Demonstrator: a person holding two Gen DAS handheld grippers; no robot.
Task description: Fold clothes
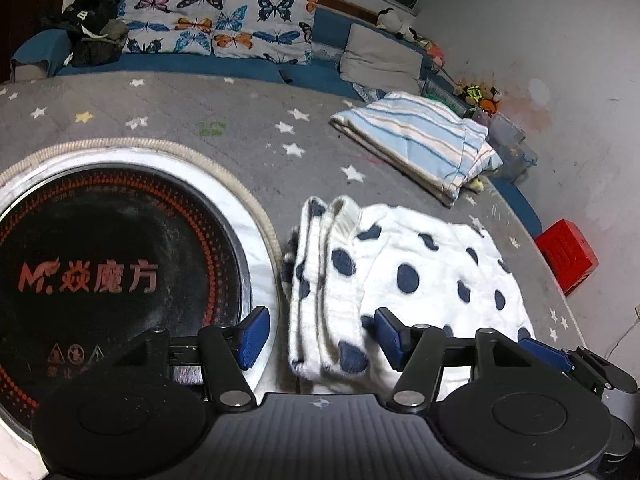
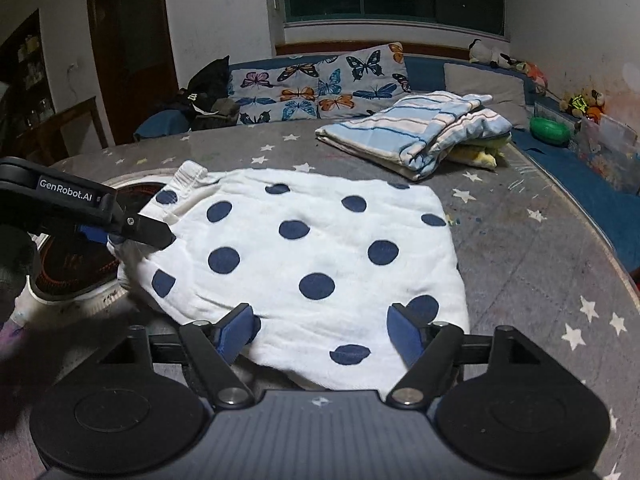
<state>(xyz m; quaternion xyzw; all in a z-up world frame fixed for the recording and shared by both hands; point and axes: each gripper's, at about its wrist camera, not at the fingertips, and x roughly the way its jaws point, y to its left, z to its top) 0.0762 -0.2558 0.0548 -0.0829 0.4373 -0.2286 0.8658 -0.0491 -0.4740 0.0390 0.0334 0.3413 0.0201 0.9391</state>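
On starred cloth (image 2: 520, 264), folded dotted garment (image 2: 320, 248)

Round black cooktop (image 1: 108, 272), red lettering, inset at the table's left edge | grey star-print table cover (image 1: 224, 128) | butterfly cushion (image 1: 216, 24) on blue sofa beyond far edge | red box (image 1: 568, 254) off right edge | soft toys (image 2: 582, 104) far right

Both tools are matte black plastic. The left gripper (image 1: 322, 338) and the right gripper (image 2: 320, 334) each carry blue ribbed pads (image 2: 404, 338) on black arms with silver rivets, above a ridged grey deck between two round discs. White "GenRobot.AI" lettering marks one side.
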